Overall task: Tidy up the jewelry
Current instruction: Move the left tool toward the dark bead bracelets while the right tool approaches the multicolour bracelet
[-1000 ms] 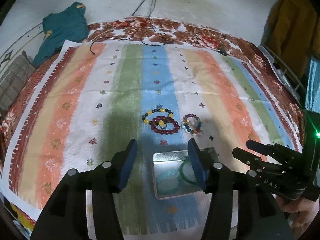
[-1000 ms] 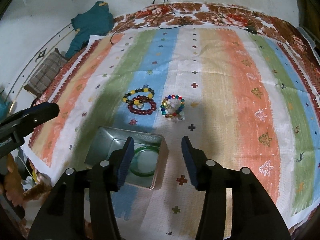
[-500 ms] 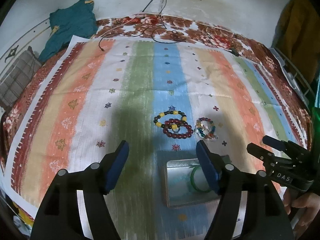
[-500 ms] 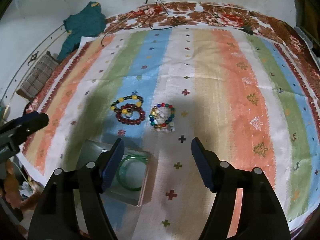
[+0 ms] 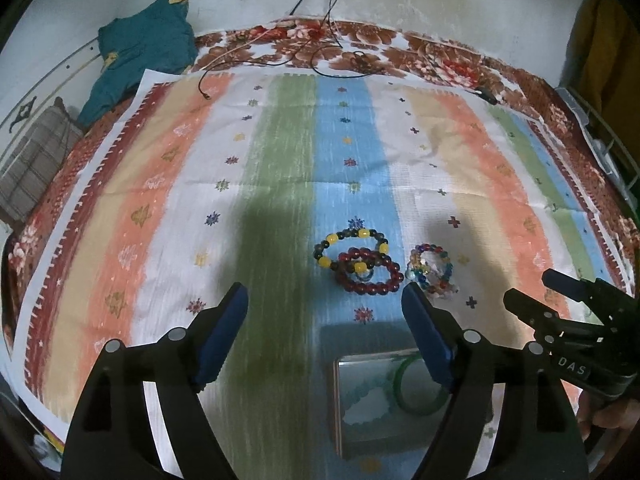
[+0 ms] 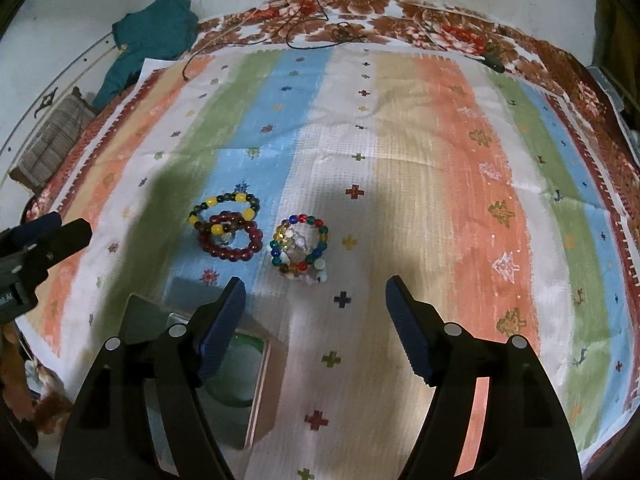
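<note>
The left tool [image 5: 324,320] has just been opening and its blue-padded jaws stand wide with nothing between them. The right tool [image 6: 312,312], likewise just opening, is released and empty. Below them a shallow grey metal tin [image 5: 372,420] holds a green glass bangle [image 5: 416,404]. Beyond it on the striped bedspread [image 6: 440,140] lie a dark red beaded bracelet [image 6: 236,254], overlapped by a yellow-and-dark beaded bracelet [image 6: 208,204], and just beside them a multicoloured beaded bracelet [image 6: 316,226], seemingly over a pale one.
</note>
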